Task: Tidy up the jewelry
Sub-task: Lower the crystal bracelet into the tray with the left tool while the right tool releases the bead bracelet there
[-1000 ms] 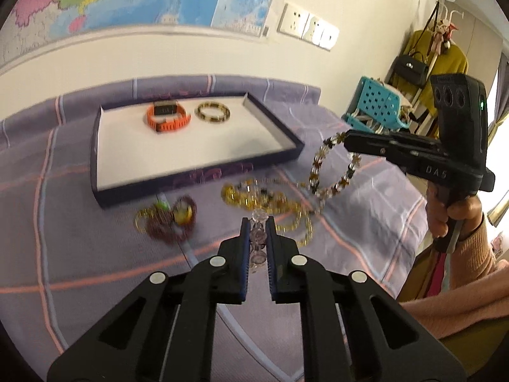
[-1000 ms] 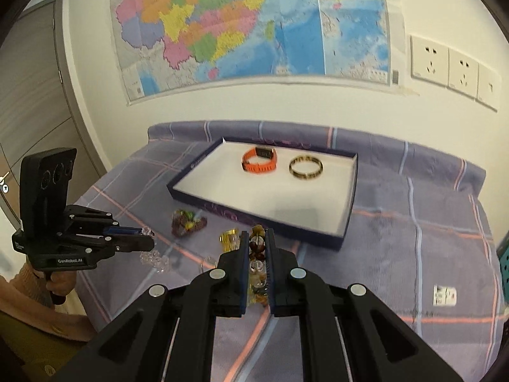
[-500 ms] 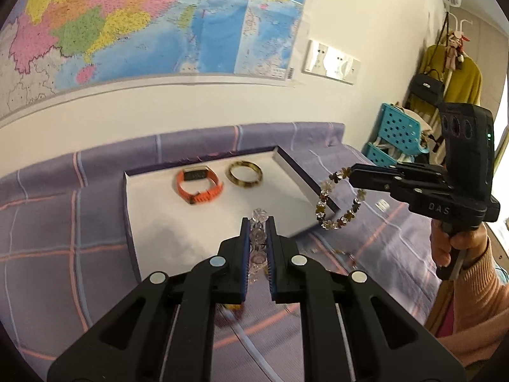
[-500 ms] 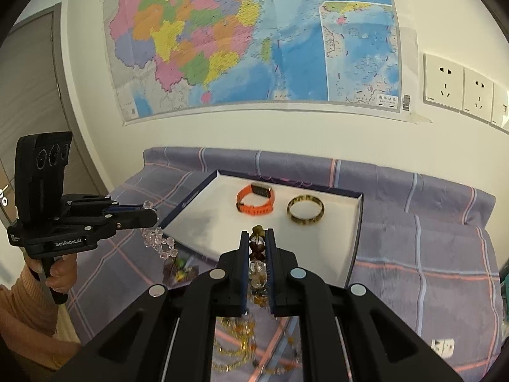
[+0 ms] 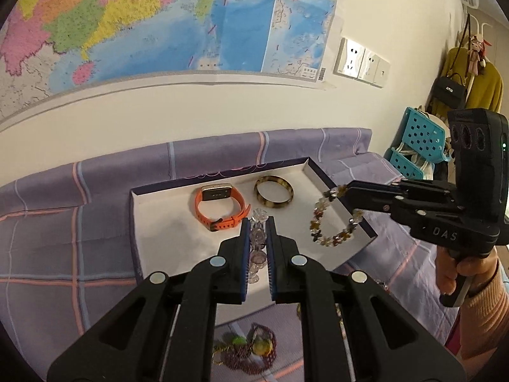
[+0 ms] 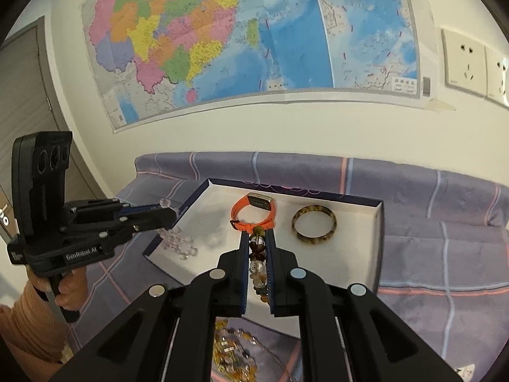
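1. Above the white tray point(image 5: 165, 248), both grippers are holding bracelets in the air.
2. The left gripper point(image 5: 257, 248) is squeezing a clear bead bracelet point(image 5: 258, 242) between its jaws. In the right wrist view, that clear bead bracelet point(image 6: 179, 243) is hanging over the tray's left edge.
3. The right gripper point(image 6: 257, 254) is squeezing a brown flower bracelet point(image 6: 258, 262) between its jaws. In the left wrist view, that brown flower bracelet point(image 5: 334, 219) is hanging in a loop over the tray's right edge.
4. The tray is sitting on a purple checked cloth point(image 6: 445, 222) near the back edge, by the wall.
5. An orange watch band point(image 5: 219, 207) is lying in the tray near its back edge.
6. A brown spotted bangle point(image 5: 273, 192) is lying just beside the watch band, on its right.
7. More jewelry is waiting on the cloth in front of the tray: a dark red bead pile point(image 5: 248, 350) and a yellow bead string point(image 6: 232, 353).
8. A big colorful map point(image 6: 248, 38) is hanging on the wall behind.
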A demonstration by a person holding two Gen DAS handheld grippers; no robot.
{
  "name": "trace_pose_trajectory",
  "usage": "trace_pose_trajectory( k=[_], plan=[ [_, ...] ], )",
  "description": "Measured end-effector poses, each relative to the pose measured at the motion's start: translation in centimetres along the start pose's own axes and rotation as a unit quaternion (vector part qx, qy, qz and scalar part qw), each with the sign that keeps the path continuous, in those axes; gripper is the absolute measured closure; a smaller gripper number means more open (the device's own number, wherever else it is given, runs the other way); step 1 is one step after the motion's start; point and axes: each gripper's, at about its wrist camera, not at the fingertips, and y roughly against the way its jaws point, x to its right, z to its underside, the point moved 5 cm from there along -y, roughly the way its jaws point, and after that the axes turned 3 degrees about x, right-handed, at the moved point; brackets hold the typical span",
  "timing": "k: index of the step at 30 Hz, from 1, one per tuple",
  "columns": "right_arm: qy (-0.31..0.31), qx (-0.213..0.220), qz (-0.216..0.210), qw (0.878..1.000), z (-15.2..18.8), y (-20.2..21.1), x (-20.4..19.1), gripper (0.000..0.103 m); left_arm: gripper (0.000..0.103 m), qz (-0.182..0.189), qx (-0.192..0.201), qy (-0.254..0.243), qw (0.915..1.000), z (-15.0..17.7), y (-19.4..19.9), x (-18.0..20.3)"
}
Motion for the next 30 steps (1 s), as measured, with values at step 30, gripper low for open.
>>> trace_pose_trajectory(
  k=[30],
  plan=[
    [-0.086, -0.064, 0.05, 0.993, 2.7, -7.3, 6.6, 0.094, 0.09, -0.049, -0.081, 0.062, 0.9936, 2.8, -8.1, -3.8]
  ],
)
